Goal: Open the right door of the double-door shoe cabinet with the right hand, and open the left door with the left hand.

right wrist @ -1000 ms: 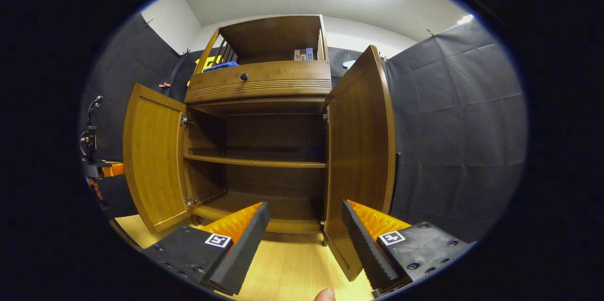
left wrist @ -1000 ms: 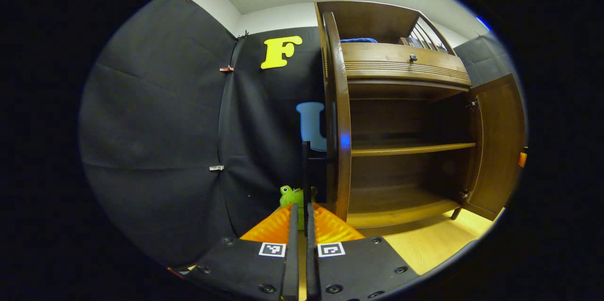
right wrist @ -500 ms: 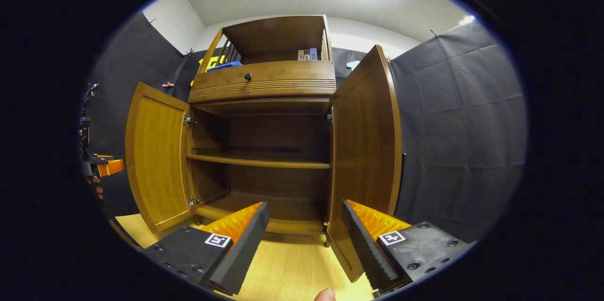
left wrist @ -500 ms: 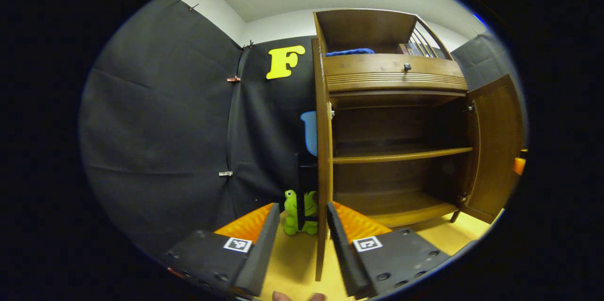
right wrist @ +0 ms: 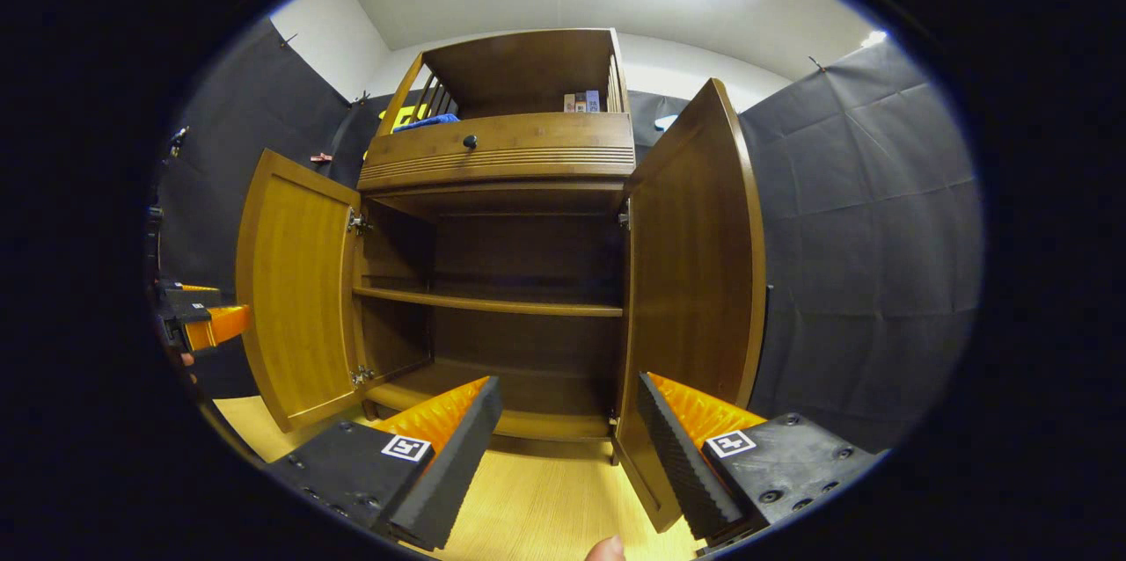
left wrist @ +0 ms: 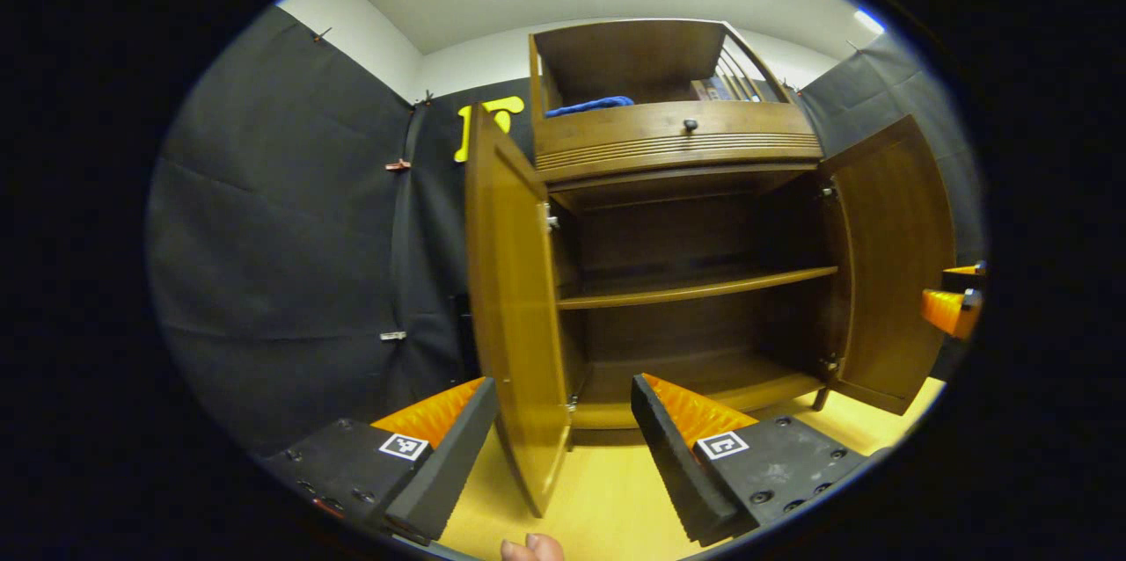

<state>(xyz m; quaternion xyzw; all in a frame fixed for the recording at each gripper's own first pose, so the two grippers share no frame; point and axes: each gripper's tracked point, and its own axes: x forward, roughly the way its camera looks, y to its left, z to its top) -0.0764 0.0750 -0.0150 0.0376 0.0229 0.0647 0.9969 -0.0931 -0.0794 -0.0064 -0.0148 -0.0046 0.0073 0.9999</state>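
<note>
We are counting one shoe cabinet (right wrist: pixel 497 158) with two open doors, the left door (right wrist: pixel 295 297) and the right door (right wrist: pixel 695 280), one inner shelf (right wrist: pixel 484 304), one drawer knob (right wrist: pixel 470 141), one blue cloth (left wrist: pixel 588 106), and two grippers, left gripper (left wrist: pixel 554 447) and right gripper (right wrist: pixel 567 447).

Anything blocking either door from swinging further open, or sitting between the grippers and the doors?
Nothing visible. The left brown wooden door stands open between the open fingers of the left gripper, untouched. The right wooden door is open ahead of the open right gripper. Only black cloth wall lies beyond.
</note>
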